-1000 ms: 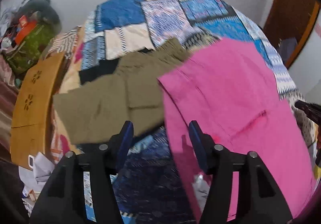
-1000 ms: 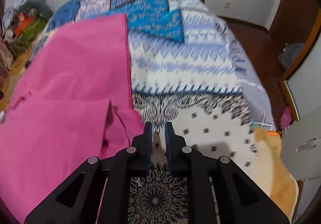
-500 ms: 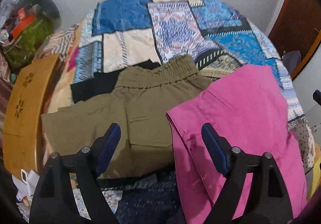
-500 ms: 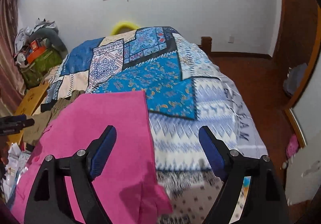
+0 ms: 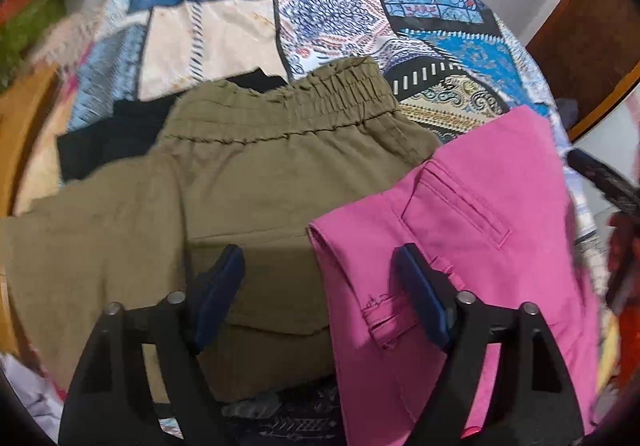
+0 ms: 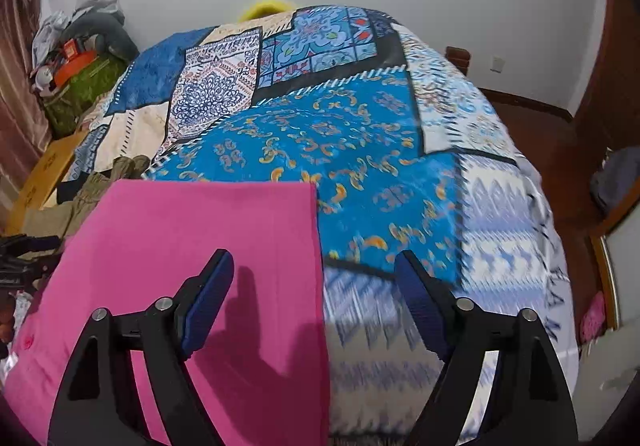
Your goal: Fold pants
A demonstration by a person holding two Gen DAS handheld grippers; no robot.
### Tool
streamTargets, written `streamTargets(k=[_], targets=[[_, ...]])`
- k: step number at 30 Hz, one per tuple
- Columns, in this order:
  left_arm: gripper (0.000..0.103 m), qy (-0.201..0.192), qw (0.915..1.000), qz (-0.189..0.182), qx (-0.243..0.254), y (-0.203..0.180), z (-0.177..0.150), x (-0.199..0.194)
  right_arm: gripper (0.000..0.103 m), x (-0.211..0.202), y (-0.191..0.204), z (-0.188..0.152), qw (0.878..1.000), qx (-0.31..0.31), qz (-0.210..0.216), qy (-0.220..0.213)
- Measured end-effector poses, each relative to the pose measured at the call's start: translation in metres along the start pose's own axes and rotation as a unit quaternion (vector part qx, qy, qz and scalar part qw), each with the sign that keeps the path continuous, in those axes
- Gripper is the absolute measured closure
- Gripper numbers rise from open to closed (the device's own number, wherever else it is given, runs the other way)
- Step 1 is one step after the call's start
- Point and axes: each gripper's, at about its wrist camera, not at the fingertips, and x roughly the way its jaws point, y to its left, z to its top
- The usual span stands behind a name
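Folded pink pants [image 5: 472,246] lie flat on the patterned bedspread [image 5: 340,10], waistband end with a welt pocket toward me in the left wrist view. They also show in the right wrist view [image 6: 200,246], their right edge straight. My left gripper [image 5: 318,288] is open and empty above the seam between the pink pants and the olive pants [image 5: 240,174]. My right gripper [image 6: 314,294] is open and empty above the pink pants' right edge.
Olive pants with an elastic waistband lie left of the pink ones, over a black garment [image 5: 104,134]. A wooden board [image 6: 44,170] and clutter [image 6: 80,58] flank the bed's left side. Wooden floor [image 6: 560,166] and a door lie right.
My right gripper went from shut to open and lifted away from the pink pants. My left gripper stayed open and moved closer over the olive and pink pants.
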Motion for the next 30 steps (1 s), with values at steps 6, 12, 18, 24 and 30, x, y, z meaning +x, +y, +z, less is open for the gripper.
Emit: streamTargets(k=[6,12,18,24,30], targets=[[0.069,-0.009,0.9993,-0.033,0.016,-0.01,-0.001,-0.004,0.045,0.026,-0.002,0.013,0.999,0.023,0.024,0.004],[0.095,-0.034,0.997,0.04,0.057,-0.029,-0.003,-0.004,0.082,0.027,0.005,0.014,0.998,0.035,0.042,-0.01],[0.1,-0.059,0.9938,0.066,0.067,-0.033,-0.001,-0.02,0.1,0.01,0.007,0.019,0.999,0.024,0.03,-0.031],[0.1,-0.123,0.9877,0.063,0.073,-0.044,0.007,-0.087,0.1,-0.047,0.011,0.035,0.996,0.012,0.024,-0.089],[0.1,-0.187,0.9749,0.061,0.104,-0.074,0.001,-0.154,0.1,-0.126,0.019,0.042,0.985,0.027,0.037,-0.164]])
